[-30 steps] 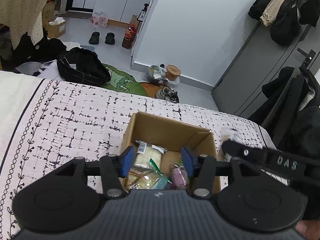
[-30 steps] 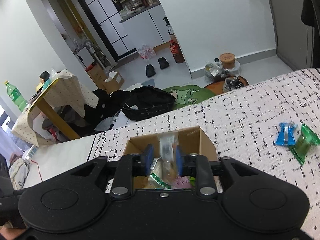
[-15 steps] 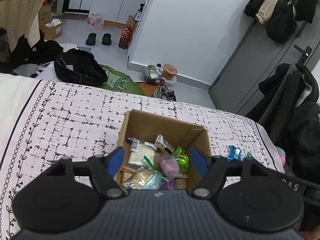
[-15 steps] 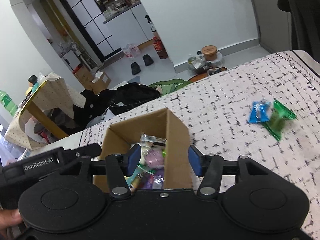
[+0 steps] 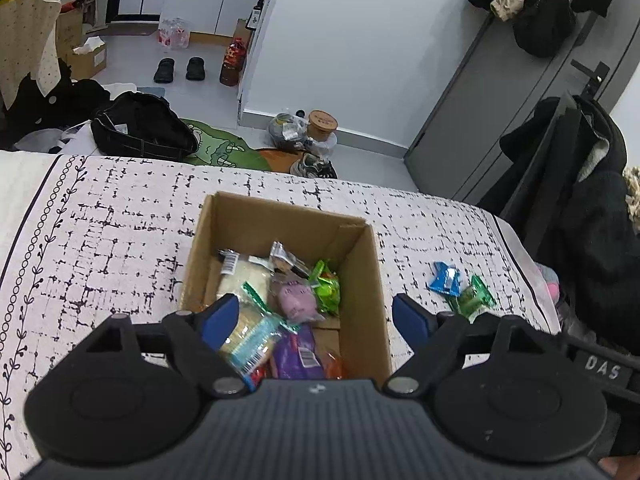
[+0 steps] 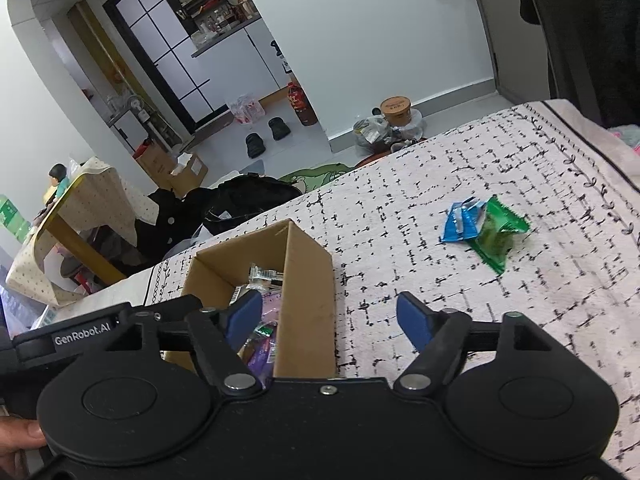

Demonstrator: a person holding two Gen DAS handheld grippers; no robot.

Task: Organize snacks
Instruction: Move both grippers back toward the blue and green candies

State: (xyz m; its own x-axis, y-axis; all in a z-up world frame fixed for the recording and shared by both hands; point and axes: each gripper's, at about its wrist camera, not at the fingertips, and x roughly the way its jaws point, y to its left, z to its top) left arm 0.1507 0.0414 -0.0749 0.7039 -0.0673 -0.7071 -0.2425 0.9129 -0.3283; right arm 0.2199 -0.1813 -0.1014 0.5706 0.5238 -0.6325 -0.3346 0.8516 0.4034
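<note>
An open cardboard box (image 5: 362, 280) (image 6: 308, 280) stands on the patterned bedspread and holds several snack packets, among them a pink one (image 5: 296, 298) and a purple one (image 5: 300, 354). A blue packet (image 5: 445, 279) (image 6: 460, 222) and a green packet (image 5: 474, 298) (image 6: 498, 232) lie on the spread to the right of the box. My left gripper (image 5: 316, 318) is open and empty, just above the box's near side. My right gripper (image 6: 330, 316) is open and empty, astride the box's right wall.
The bedspread (image 5: 100, 240) ends at a far edge, with the floor beyond. On the floor are a black bag (image 5: 140, 128), a green mat and jars by the wall. A dark coat over a chair (image 5: 580, 200) stands at the right.
The right gripper opened and let a clear packet drop into the box, then swung right. The left gripper opened wider and drew back a little.
</note>
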